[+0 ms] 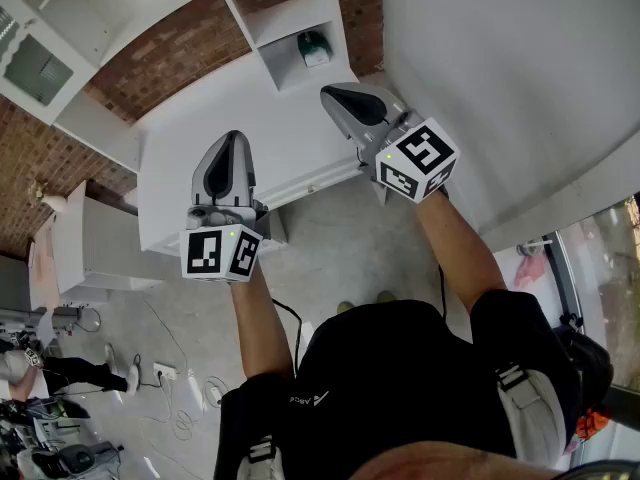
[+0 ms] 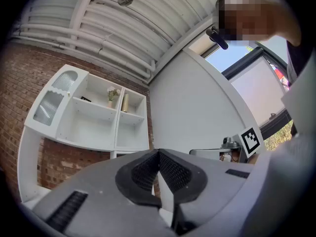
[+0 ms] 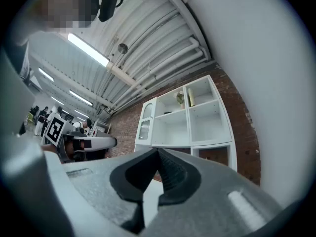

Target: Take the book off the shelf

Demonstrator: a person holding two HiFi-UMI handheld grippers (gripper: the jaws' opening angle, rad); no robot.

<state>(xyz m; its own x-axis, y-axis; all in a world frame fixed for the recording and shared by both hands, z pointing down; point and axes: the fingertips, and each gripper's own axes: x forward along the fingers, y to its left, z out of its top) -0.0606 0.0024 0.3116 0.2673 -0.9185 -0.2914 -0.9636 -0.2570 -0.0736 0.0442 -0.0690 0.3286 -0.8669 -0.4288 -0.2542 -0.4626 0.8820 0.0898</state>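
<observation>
Forearms lift both tools up in front of the chest, so neither is working yet. The left gripper [image 1: 233, 140] and the right gripper [image 1: 335, 96] point out over the white counter [image 1: 170, 178] toward the shelf unit [image 1: 290, 13], a ready pose short of any reach. Each gripper's own view shows its two ribbed fingers [image 2: 175, 172] pressed together at the tips with nothing between them, and the right pair [image 3: 170, 174] looks the same. Both are closed and empty, and I judge that whichever makes the grab must spread first.

Beyond the counter, the shelf unit [image 3: 197, 127] is mounted against a brick wall [image 3: 244, 132]. The right gripper view shows a small potted plant [image 3: 180, 98] in one upper cubby. A slim pale thing [image 3: 191, 97] stands upright in the next cubby to the right; I take it for the book, though it is too small to be sure. Standing on end near the cubby's front, it would suit a pinch across its thickness.

By count there are two grippers with two fingers each, one plant, one likely book and one small dark item [image 2: 86, 98] on the wide shelf. The head view also shows one green-and-white thing [image 1: 315, 48] in a cubby that I cannot identify.
</observation>
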